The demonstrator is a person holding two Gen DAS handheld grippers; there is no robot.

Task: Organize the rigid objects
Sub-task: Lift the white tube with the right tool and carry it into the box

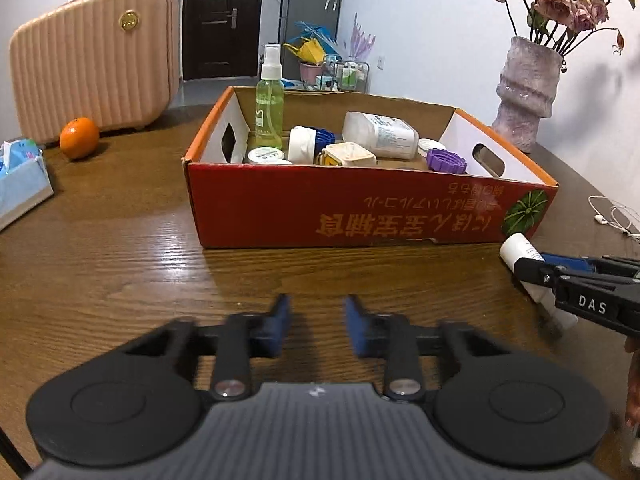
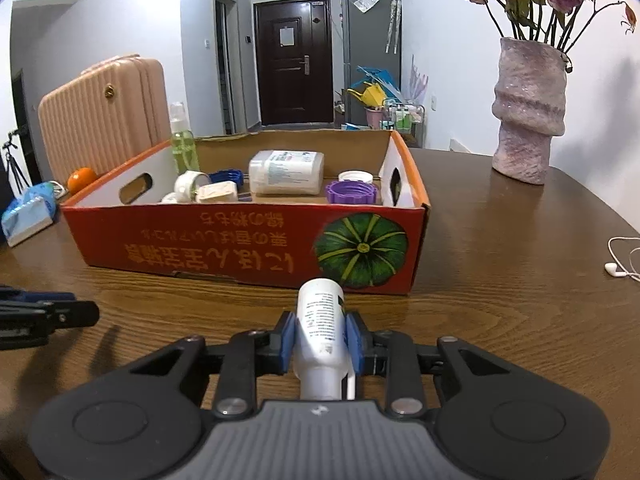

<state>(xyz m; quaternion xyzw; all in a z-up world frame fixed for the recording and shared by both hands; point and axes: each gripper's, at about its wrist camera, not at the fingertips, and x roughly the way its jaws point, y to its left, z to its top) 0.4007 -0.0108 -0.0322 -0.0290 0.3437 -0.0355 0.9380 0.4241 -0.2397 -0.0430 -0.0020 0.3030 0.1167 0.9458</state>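
Note:
An open red cardboard box (image 1: 360, 212) (image 2: 224, 240) stands on the wooden table. It holds a green spray bottle (image 1: 270, 108), a large white bottle lying down (image 1: 380, 134) (image 2: 286, 172), a purple lid (image 1: 446, 161) (image 2: 352, 192), blue lids and small white jars. My right gripper (image 2: 320, 338) is shut on a white tube (image 2: 322, 320) just in front of the box; it also shows in the left wrist view (image 1: 532, 268) with the tube (image 1: 520, 250). My left gripper (image 1: 318, 320) is open and empty above the table, in front of the box.
A pink suitcase (image 1: 96, 64) and an orange (image 1: 79, 138) are at the back left, a blue tissue pack (image 1: 20, 180) at the left edge. A vase with dried roses (image 1: 524, 92) (image 2: 528, 112) stands at the right. White earphones (image 2: 624, 258) lie at the far right.

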